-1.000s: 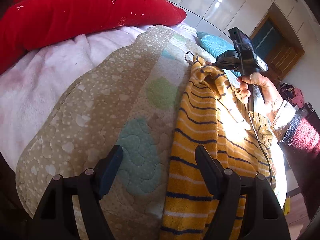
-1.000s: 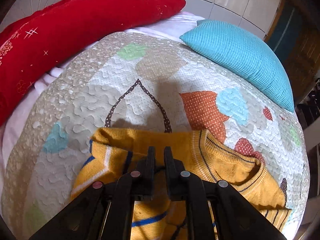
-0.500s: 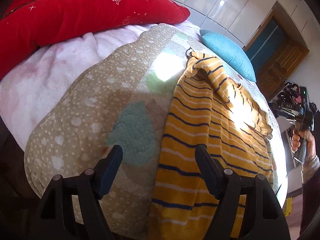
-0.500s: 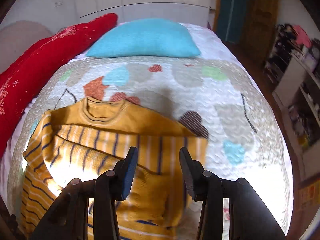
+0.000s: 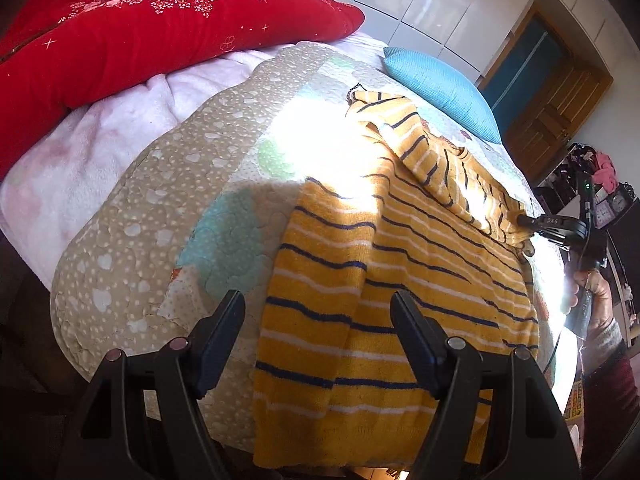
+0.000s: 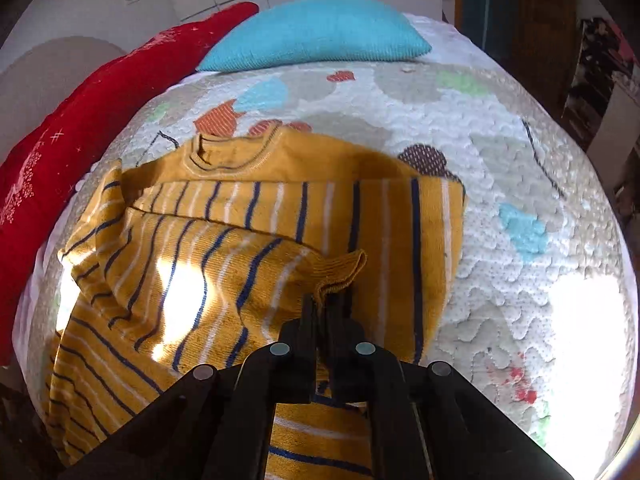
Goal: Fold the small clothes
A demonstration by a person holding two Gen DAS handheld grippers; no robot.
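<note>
Fingers (image 5: pixel 224 336) of the left gripper (image 5: pixel 318 338) stand wide apart, holding nothing, hovering above the hem end of the sweater (image 5: pixel 400 280). That yellow sweater with navy and white stripes lies flat on the quilted bedspread (image 5: pixel 160 208), its long axis running from the hem at the near edge of the bed away toward the blue pillow (image 5: pixel 440 84), with the neckline pointing at that pillow. To the left of the bedspread sits a pink blanket (image 5: pixel 100 148) and, beyond it, a red cushion (image 5: pixel 140 32).

Further right, one striped sleeve (image 6: pixel 248 264) is folded across the sweater's body, and its ribbed cuff (image 6: pixel 340 270) is pinched between the closed fingers of the right gripper (image 6: pixel 326 312). In the right wrist view the collar (image 6: pixel 232 152) sits at the far side of the sweater, toward the blue pillow. In the left wrist view the right gripper shows at the sweater's right edge, held in the person's hand (image 5: pixel 592 296).
</note>
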